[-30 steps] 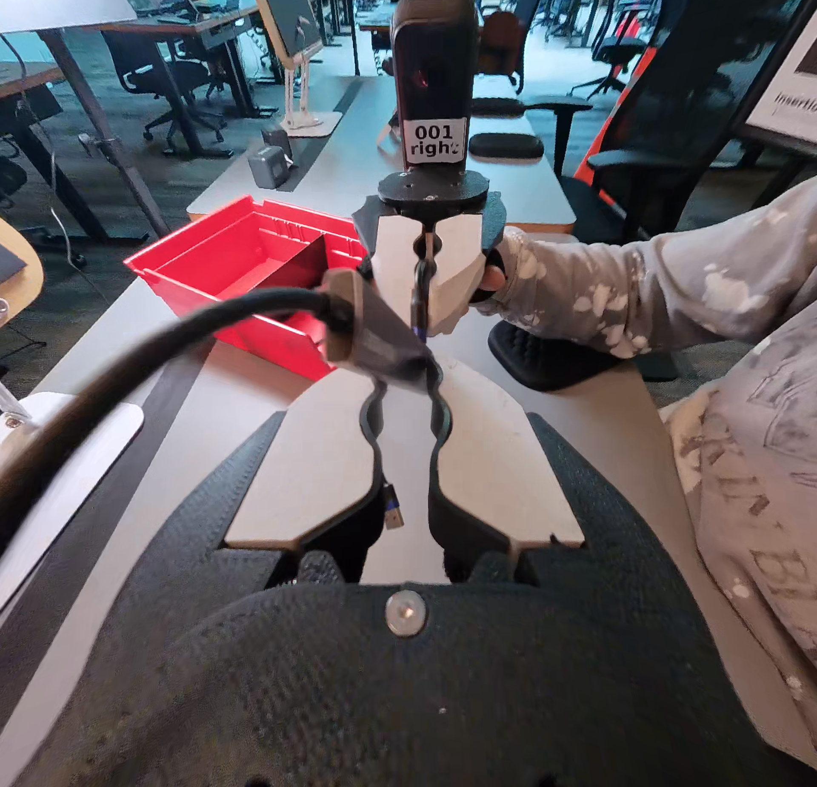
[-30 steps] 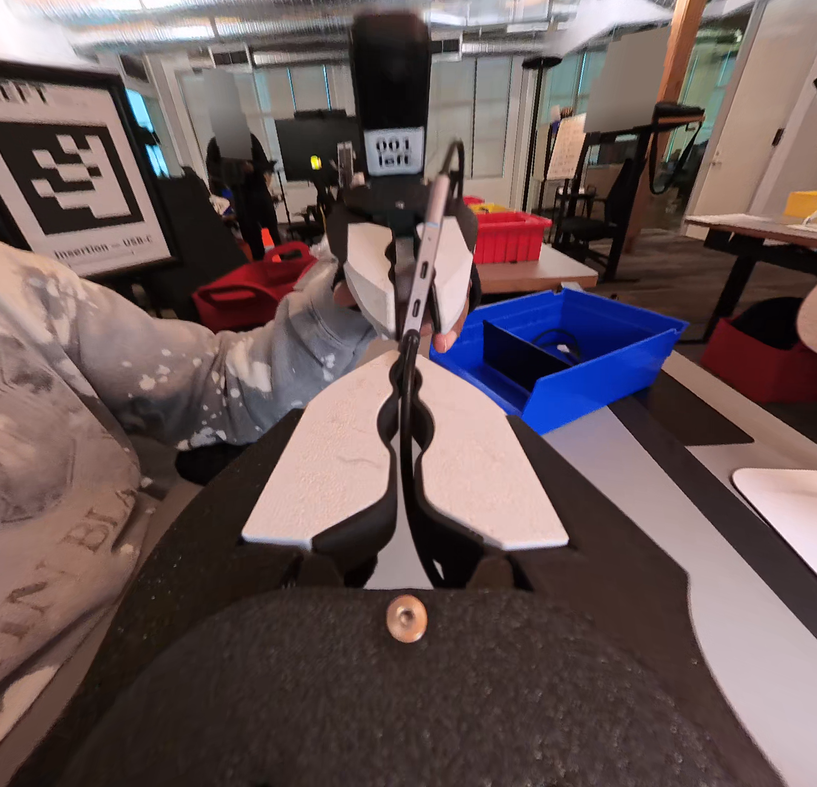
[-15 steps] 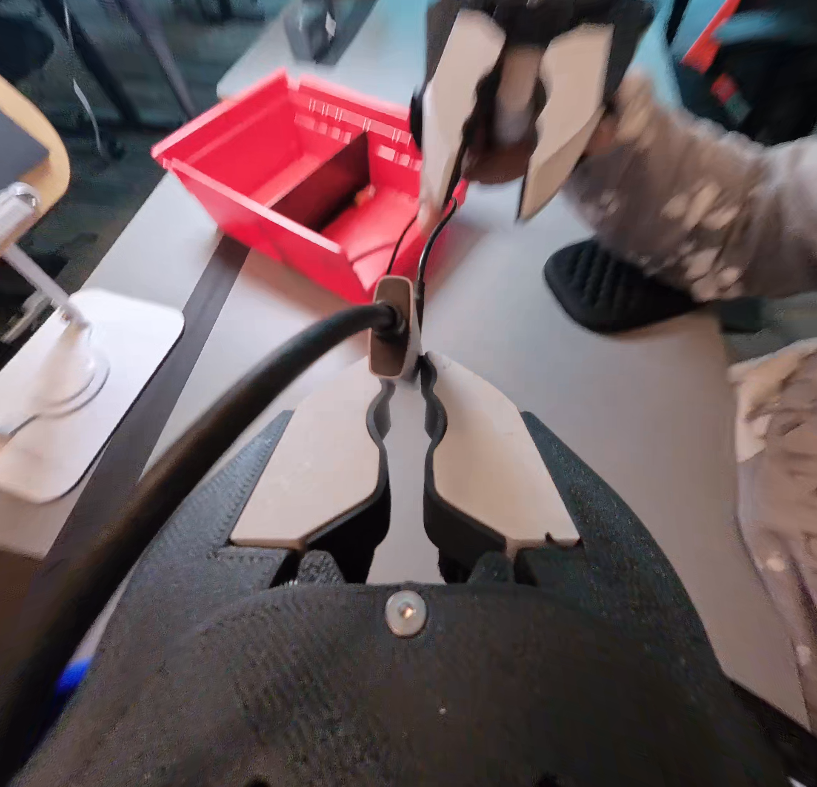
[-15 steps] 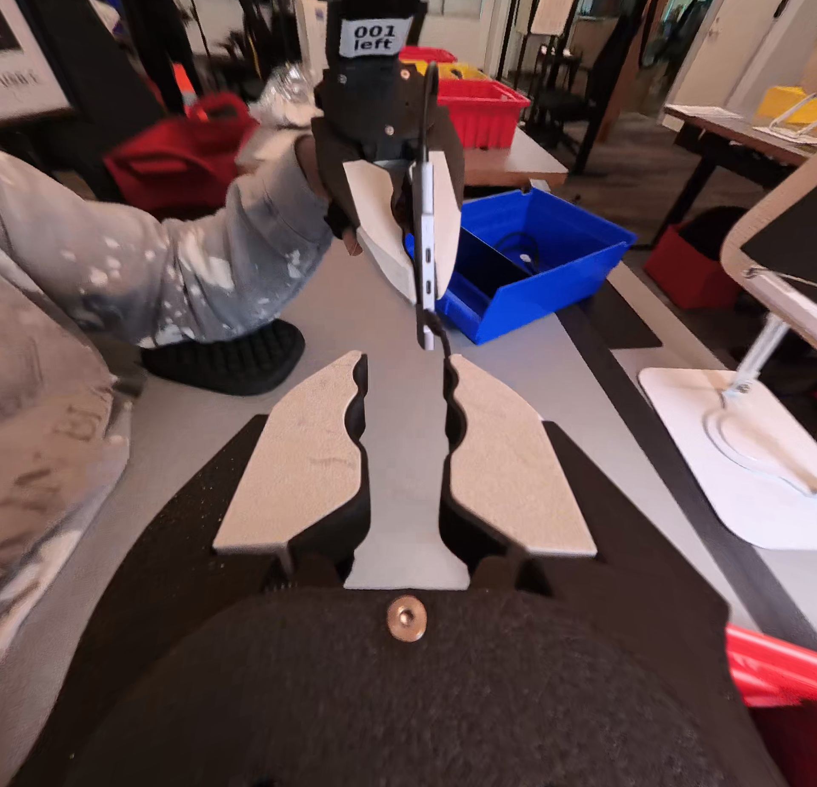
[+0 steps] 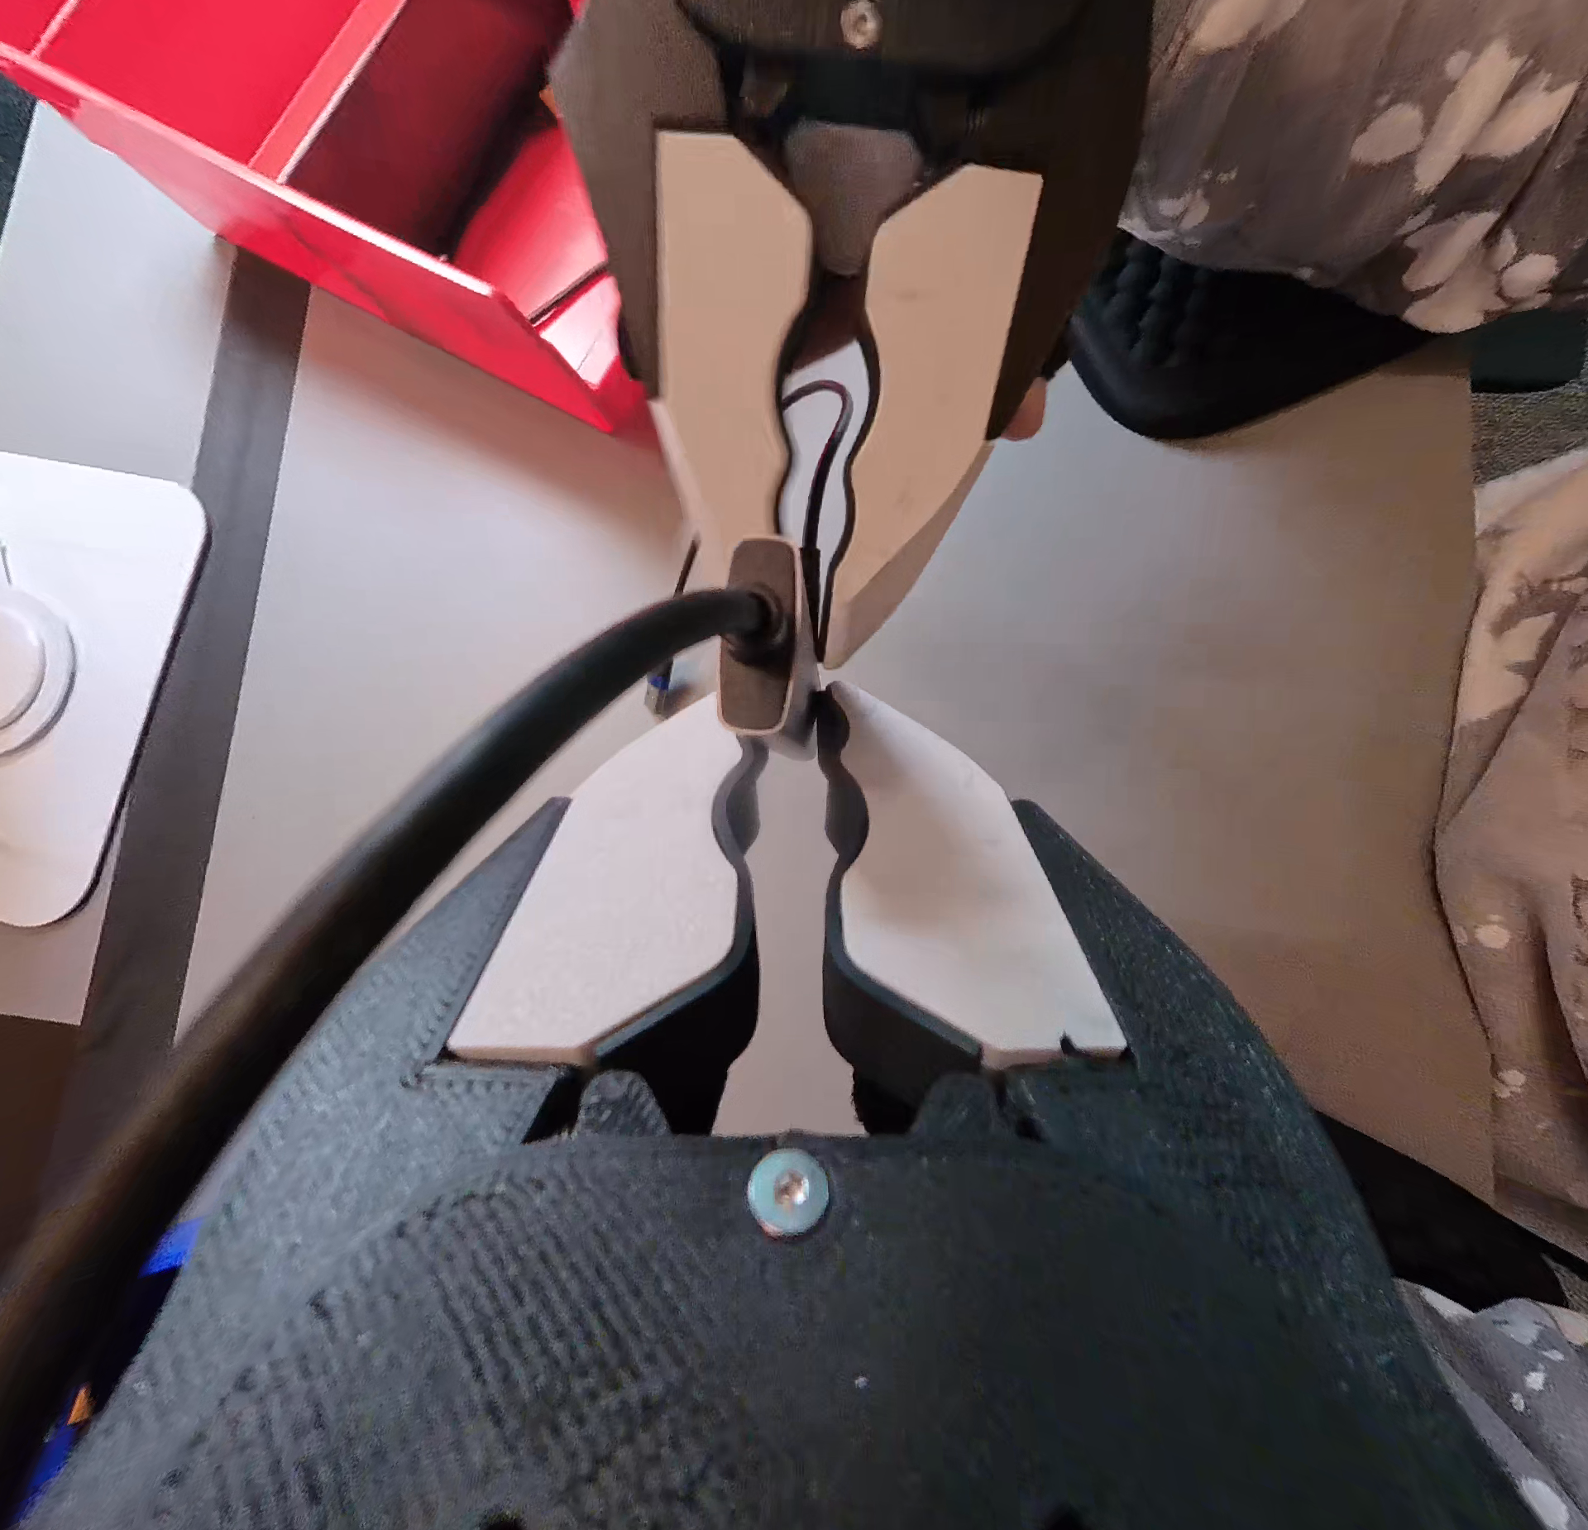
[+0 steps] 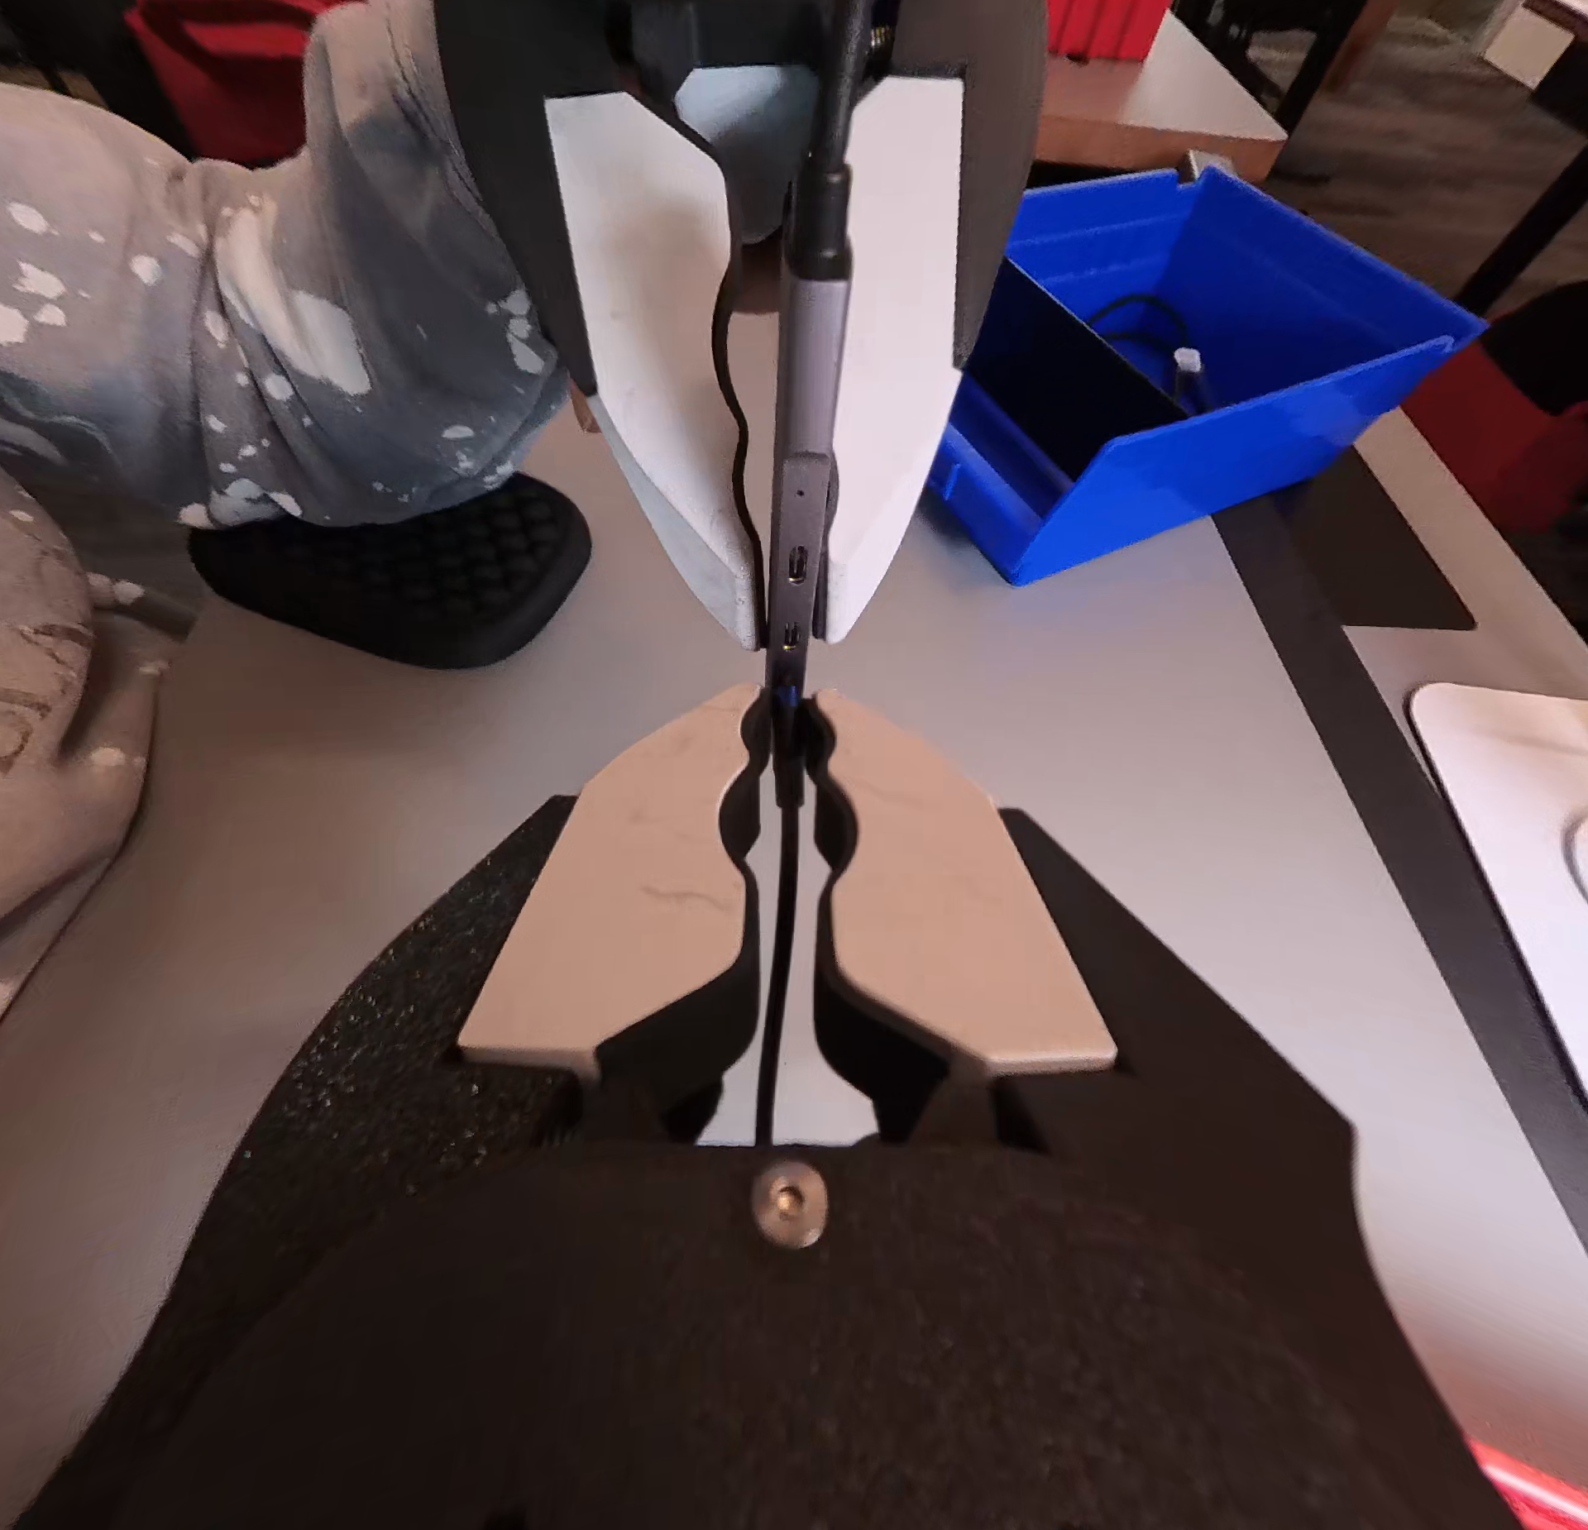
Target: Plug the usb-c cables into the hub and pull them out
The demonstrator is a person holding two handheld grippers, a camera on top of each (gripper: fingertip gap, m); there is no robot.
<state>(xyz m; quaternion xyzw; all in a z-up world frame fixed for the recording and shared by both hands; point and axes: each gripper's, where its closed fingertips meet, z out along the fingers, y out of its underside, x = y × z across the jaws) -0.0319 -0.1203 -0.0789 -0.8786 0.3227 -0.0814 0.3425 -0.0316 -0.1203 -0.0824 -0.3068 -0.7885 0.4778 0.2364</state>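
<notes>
Regrip, nearest the lens: right gripper (image 6: 786, 702), slack and parted half a second back, now clenched on plug (image 6: 786, 754) of usb-c cable (image 6: 778, 973). Just beyond, apparently seated tip-first in lowest port of hub (image 6: 808, 492), over middle of table (image 6: 1074, 758). Pinched on edge farther on by left gripper (image 6: 795, 629), clamped as before. Probably means insertion done and pull-out next: straight tug back along plug's line, hub braced. Farthest, toward table's far right corner, blue bin (image 6: 1246, 475).
</notes>
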